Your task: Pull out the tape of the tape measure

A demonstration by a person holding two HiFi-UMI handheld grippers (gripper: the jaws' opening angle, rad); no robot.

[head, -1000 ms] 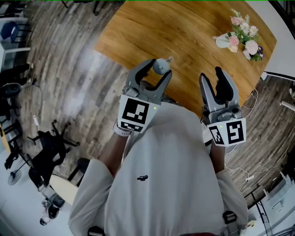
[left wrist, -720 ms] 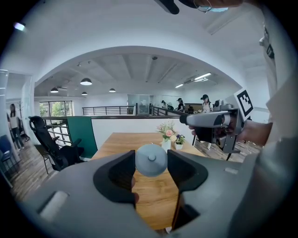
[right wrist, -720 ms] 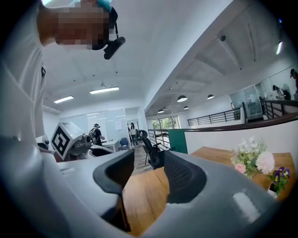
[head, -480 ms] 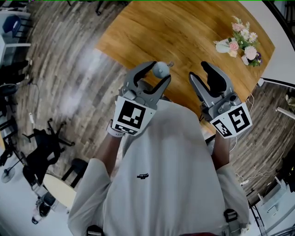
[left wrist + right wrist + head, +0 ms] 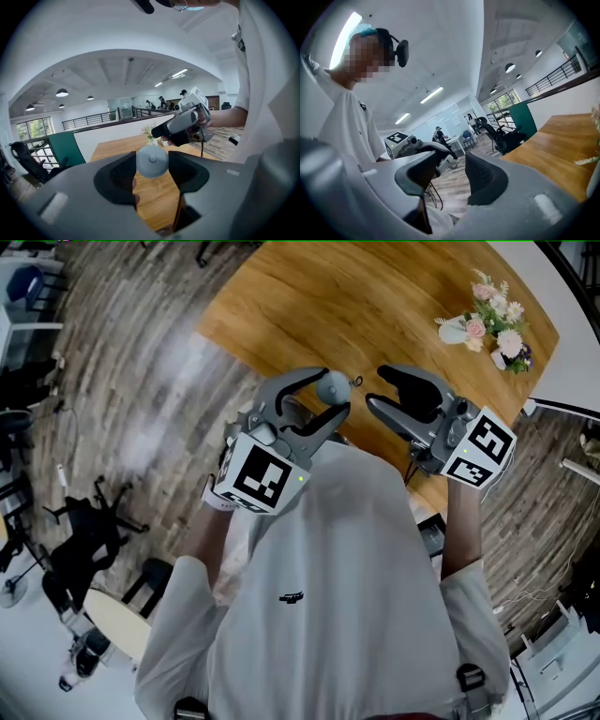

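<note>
A round grey tape measure [image 5: 332, 387] sits between the jaws of my left gripper [image 5: 330, 391], which is shut on its case in front of my chest, over the table's near edge. A small tab [image 5: 356, 382] sticks out of the case toward my right gripper [image 5: 375, 388]. That gripper points left at the tape measure, a short gap away, open with nothing between its jaws, which have just been closing a little. The left gripper view shows the case [image 5: 152, 162] pinched between both pads and the right gripper [image 5: 158, 133] beyond it. In the right gripper view its fingers [image 5: 483, 177] frame only floor.
A wooden table [image 5: 375, 306] lies ahead, with a small vase of flowers [image 5: 492, 322] at its far right. Black stands and chairs [image 5: 84, 540] are on the plank floor to the left. Cables [image 5: 525, 559] trail on the floor at right.
The right gripper has swung left and turned to point at the tape measure, narrowing the gap. The left gripper has rolled and lifted slightly, still holding the case.
</note>
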